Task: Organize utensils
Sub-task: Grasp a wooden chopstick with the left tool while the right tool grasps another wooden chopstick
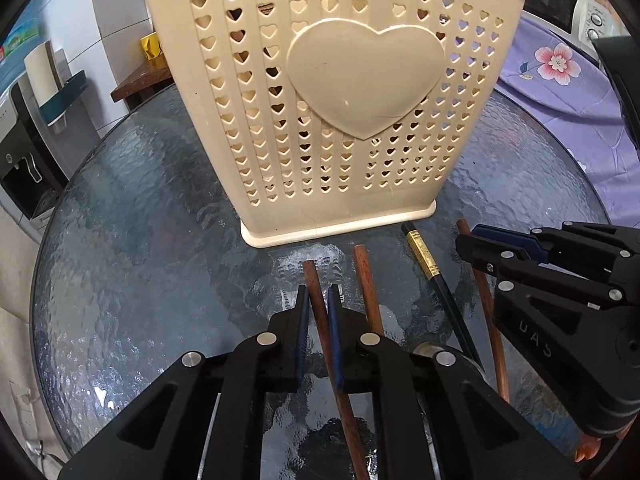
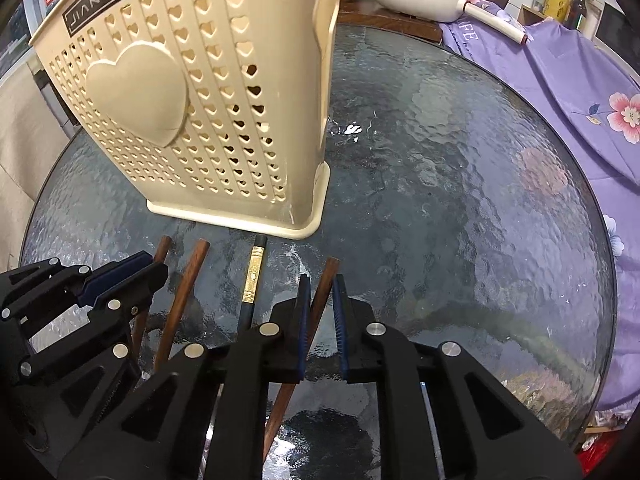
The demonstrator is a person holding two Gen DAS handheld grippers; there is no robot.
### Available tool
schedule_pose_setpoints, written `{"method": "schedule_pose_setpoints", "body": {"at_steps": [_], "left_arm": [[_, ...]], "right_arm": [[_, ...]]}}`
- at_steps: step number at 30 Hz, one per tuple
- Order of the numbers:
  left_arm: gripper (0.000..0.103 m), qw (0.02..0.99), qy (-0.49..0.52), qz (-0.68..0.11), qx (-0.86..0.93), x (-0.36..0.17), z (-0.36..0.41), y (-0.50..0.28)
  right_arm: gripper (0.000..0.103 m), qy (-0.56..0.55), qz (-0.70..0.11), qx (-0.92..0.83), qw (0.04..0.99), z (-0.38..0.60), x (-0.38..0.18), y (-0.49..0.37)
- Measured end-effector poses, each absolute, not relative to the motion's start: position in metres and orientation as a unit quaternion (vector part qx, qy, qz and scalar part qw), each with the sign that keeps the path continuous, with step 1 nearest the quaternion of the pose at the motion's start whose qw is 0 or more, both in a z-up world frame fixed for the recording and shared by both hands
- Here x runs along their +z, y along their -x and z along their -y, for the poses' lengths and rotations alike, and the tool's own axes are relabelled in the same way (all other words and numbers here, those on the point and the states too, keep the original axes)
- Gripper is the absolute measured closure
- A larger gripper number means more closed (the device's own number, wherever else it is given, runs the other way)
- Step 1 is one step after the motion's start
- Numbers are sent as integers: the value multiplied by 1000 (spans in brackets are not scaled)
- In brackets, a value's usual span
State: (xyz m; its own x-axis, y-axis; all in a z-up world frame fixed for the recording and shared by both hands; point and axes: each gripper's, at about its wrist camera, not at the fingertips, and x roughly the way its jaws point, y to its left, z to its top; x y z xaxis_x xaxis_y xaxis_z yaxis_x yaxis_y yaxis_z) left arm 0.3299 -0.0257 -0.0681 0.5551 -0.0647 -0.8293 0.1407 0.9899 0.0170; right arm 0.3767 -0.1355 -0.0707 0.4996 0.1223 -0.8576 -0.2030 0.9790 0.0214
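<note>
The left gripper (image 1: 319, 300) has its fingers closed on the leftmost brown wooden chopstick (image 1: 310, 276), and the right gripper (image 2: 320, 292) pinches the rightmost brown wooden chopstick (image 2: 329, 272), apparently so each hand lifts one. Between them on the round rippled-glass tabletop (image 2: 440, 168) lie another brown chopstick (image 1: 362, 272) and a black gold-banded chopstick (image 1: 420, 252), ends pointing toward the cream heart-perforated plastic holder (image 1: 320, 92) standing upright just beyond, likely their destination.
</note>
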Motion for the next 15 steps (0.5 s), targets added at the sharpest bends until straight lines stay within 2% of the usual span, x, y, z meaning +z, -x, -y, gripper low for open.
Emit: {"method": "schedule_pose_setpoints", "body": {"at_steps": [15], "left_arm": [[96,881,3,-469,-64,-65,6,-327]], "right_arm": [[92,-54,-476,105,871,170,-72,-372]]}}
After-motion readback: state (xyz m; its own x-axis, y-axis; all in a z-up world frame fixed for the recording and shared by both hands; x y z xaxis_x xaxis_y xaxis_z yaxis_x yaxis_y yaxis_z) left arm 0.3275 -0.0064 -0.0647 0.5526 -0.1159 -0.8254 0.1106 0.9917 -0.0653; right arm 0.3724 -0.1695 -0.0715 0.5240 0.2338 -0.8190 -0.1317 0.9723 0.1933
